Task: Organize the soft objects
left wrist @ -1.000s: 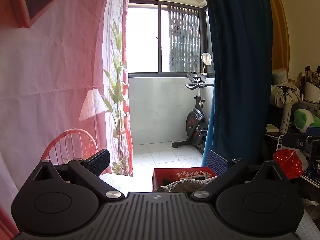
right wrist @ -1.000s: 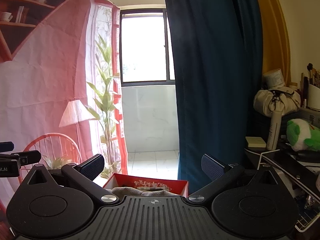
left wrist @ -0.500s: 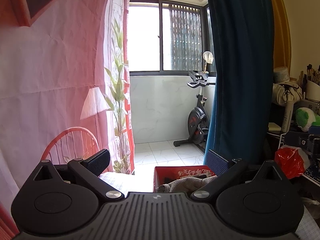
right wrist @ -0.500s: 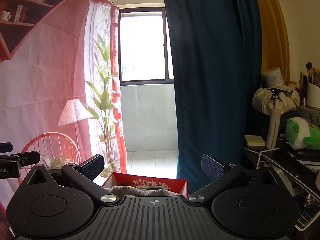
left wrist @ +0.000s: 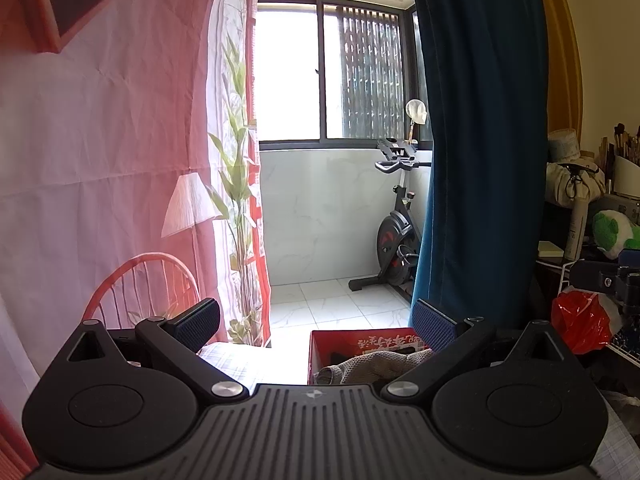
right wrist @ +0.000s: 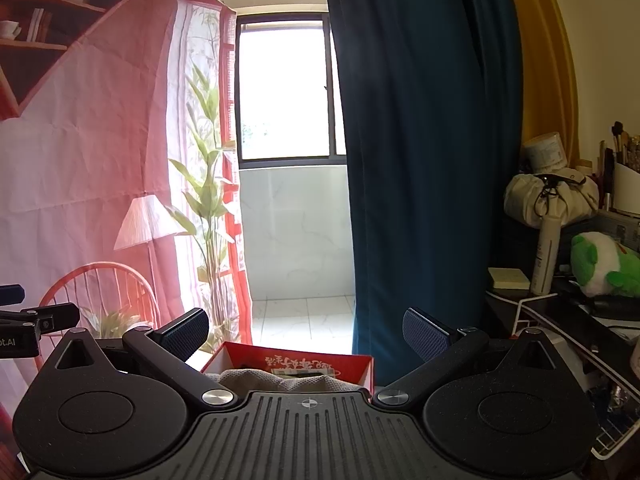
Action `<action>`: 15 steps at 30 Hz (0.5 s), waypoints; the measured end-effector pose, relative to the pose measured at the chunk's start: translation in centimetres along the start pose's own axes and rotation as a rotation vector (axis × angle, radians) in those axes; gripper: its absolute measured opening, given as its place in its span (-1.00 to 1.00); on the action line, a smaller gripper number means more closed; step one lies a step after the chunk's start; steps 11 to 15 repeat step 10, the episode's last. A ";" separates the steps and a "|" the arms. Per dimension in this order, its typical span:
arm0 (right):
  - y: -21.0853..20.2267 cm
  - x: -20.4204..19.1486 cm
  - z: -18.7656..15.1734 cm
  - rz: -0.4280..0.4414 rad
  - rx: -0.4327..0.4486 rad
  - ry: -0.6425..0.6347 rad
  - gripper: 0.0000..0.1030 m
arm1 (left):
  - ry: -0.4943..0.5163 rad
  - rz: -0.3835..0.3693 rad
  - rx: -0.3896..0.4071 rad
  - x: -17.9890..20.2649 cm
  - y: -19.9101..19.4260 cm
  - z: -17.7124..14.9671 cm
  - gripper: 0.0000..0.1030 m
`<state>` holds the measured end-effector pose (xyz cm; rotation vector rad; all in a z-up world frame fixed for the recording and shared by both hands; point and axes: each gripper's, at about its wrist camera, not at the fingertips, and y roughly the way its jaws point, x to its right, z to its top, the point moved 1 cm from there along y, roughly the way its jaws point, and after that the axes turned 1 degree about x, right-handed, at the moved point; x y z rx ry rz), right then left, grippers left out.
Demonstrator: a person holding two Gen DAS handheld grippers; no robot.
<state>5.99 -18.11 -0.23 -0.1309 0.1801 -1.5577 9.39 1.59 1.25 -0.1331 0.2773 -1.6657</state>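
Note:
A red cardboard box (left wrist: 352, 346) (right wrist: 296, 362) sits low in both wrist views with a beige knitted cloth (left wrist: 372, 366) (right wrist: 276, 380) bunched inside it. My left gripper (left wrist: 316, 322) is open, raised above and behind the box, nothing between its blue-padded fingers. My right gripper (right wrist: 306, 332) is likewise open and empty, held over the near side of the box. A green and white plush toy (left wrist: 612, 230) (right wrist: 600, 264) lies on the cluttered desk at the right. Much of the cloth is hidden behind the gripper bodies.
A dark blue curtain (right wrist: 420, 160) hangs right of centre, a pink printed backdrop (left wrist: 100, 160) on the left. A checked tablecloth (left wrist: 248, 360) lies under the box. An exercise bike (left wrist: 396, 236) stands by the window. A red plastic bag (left wrist: 580, 322) and white wire rack (right wrist: 560, 340) are right.
Both views have drifted slightly, the scene shifting a little to the right in the left wrist view. Both grippers stay open and empty, and the cloth has not moved.

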 end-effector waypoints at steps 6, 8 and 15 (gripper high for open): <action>0.2 0.1 -0.2 0.001 -0.007 0.003 0.99 | 0.004 -0.002 0.000 0.0 0.1 -0.2 1.00; 0.2 0.1 -0.3 0.000 -0.007 0.002 0.99 | 0.005 -0.003 0.002 0.0 0.1 -0.2 1.00; 0.2 0.1 -0.3 0.002 -0.007 0.004 0.99 | 0.000 -0.005 -0.001 -0.1 0.1 -0.2 1.00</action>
